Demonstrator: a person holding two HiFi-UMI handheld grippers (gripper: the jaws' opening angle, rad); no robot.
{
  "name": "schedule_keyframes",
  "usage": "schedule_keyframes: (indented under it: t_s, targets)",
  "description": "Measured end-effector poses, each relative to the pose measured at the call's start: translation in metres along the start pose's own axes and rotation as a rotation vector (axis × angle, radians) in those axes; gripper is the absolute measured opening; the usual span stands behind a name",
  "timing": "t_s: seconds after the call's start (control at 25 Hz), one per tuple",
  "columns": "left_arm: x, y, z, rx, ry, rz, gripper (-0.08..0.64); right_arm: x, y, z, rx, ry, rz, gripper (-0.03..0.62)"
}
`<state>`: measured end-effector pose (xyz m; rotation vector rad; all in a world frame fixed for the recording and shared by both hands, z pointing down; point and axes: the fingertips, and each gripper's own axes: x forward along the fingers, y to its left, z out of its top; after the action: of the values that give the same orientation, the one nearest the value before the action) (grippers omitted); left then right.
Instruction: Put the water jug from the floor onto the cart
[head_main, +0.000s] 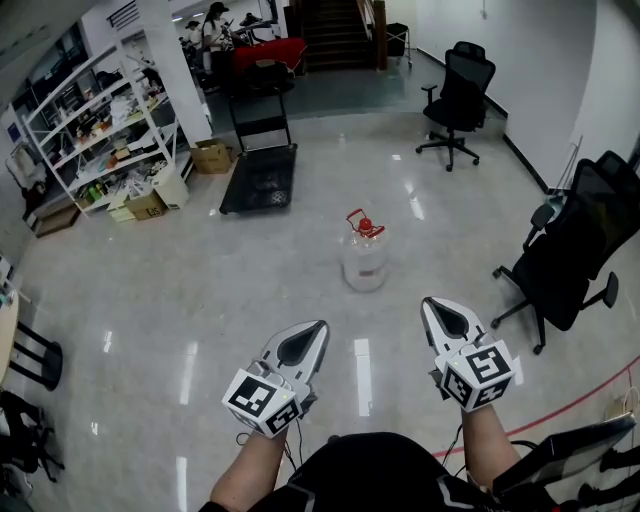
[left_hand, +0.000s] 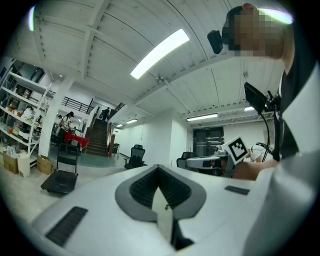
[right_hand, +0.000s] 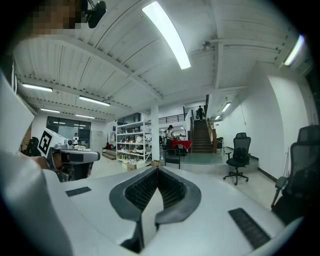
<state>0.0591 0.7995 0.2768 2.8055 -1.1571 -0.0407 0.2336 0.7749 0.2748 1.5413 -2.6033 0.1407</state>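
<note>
jug (head_main: 364, 258): clear, red cap and handle, upright on the floor (head_main: 200, 290), roughly mid-room
cart (head_main: 259, 170): black flatbed, handle upright at its far end, parked beyond the jug and well apart from it
left gripper (head_main: 318, 328): low in head view, held out level toward the jug, well short of it; marker cube at the wrist end
left jaws: pressed together, tips meeting, nothing between them in the left gripper view
right gripper (head_main: 431, 304): beside the left one, also aimed up the room, jug ahead and slightly left of it, no contact
right jaws: pressed together, pads tip to tip, nothing pinched
jug vs grippers: sits ahead of the gap between the two, nearer the right one's line
shelf (head_main: 95, 130): white rack at far left, loaded with small items; boxes (head_main: 212, 155) on the floor by it, just left of the cart
chairs: one black office chair (head_main: 455, 95) far right of the cart, another (head_main: 575, 245) close on the right
stairs (head_main: 335, 35): far end of the room, behind the cart
</note>
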Motion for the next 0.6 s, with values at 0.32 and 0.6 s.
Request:
schedule_keyframes:
  t_s: [0.32, 0.6]
  targets:
    - [-0.005, 0.035, -0.003, -0.007, -0.007, -0.06, -0.011, 0.025, 0.017, -0.004, -0.017, 0.03, -0.027, 0.003]
    - [0.022, 0.072, -0.013, 0.008, 0.02, -0.1, -0.011, 0.066, 0.003, -0.019, 0.032, 0.056, -0.035, 0.003]
